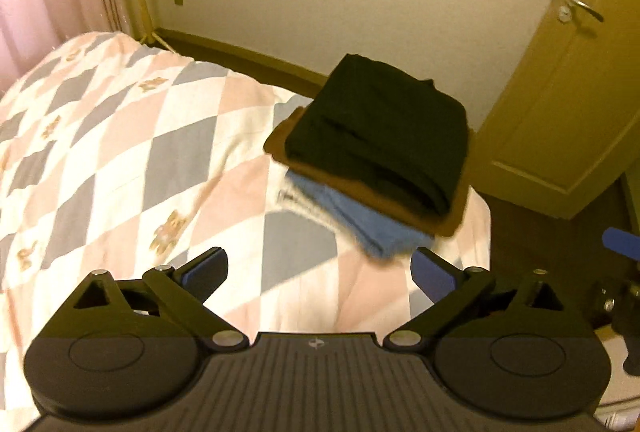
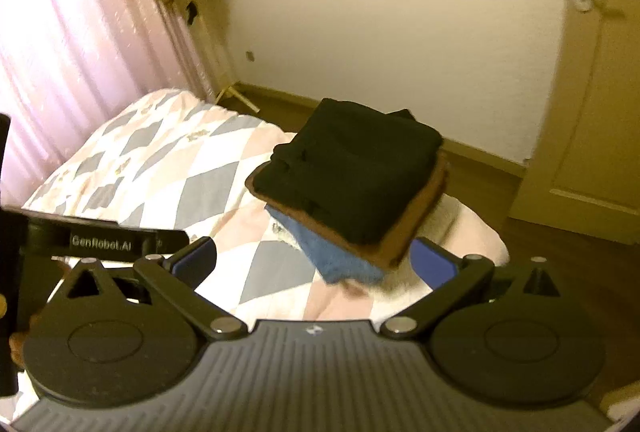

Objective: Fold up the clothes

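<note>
A stack of folded clothes sits at the corner of the bed: a black garment on top, a brown one under it, a blue one at the bottom. The same stack shows in the right wrist view, black, brown, blue. My left gripper is open and empty, just short of the stack above the quilt. My right gripper is open and empty, close in front of the blue garment.
The bed carries a pink, grey and white diamond quilt. Pink curtains hang at the left. A door stands at the right beyond the bed corner. The other gripper's body shows at the left of the right wrist view.
</note>
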A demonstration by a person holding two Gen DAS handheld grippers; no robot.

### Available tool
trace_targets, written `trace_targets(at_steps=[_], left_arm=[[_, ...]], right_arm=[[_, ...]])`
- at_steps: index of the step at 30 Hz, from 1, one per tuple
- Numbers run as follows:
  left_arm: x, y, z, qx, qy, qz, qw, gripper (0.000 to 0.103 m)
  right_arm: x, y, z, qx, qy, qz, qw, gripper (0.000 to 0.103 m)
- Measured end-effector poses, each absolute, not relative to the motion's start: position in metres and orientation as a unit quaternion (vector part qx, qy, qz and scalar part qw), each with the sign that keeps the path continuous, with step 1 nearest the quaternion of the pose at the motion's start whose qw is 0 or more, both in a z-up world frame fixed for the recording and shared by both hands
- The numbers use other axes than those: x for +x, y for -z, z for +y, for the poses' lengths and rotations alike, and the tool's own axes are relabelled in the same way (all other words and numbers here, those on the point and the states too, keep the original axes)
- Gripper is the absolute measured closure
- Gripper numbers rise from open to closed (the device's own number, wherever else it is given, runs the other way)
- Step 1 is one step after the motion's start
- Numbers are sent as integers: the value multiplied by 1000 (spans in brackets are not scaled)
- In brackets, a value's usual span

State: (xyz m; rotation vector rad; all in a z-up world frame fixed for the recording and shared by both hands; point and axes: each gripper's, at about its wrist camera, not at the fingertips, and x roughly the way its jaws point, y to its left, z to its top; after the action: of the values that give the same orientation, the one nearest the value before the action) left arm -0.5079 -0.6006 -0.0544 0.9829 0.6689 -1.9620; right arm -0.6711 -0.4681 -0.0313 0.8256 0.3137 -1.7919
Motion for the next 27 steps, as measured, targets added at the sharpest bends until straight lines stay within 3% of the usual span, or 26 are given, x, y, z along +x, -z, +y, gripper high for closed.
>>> trace_targets(at_steps=[9, 18, 27], left_arm=[[-454, 28, -517, 401, 786, 223, 414, 2], [-439, 13, -484, 398, 783, 151, 453, 0], [-443, 2, -476, 392, 794, 178, 429, 0]], right_arm=[[-596, 4, -367, 257, 824, 107, 493, 0], [-575, -12, -329, 235, 844, 69, 476, 0], [-567, -24, -317, 210, 857, 67, 466, 0]])
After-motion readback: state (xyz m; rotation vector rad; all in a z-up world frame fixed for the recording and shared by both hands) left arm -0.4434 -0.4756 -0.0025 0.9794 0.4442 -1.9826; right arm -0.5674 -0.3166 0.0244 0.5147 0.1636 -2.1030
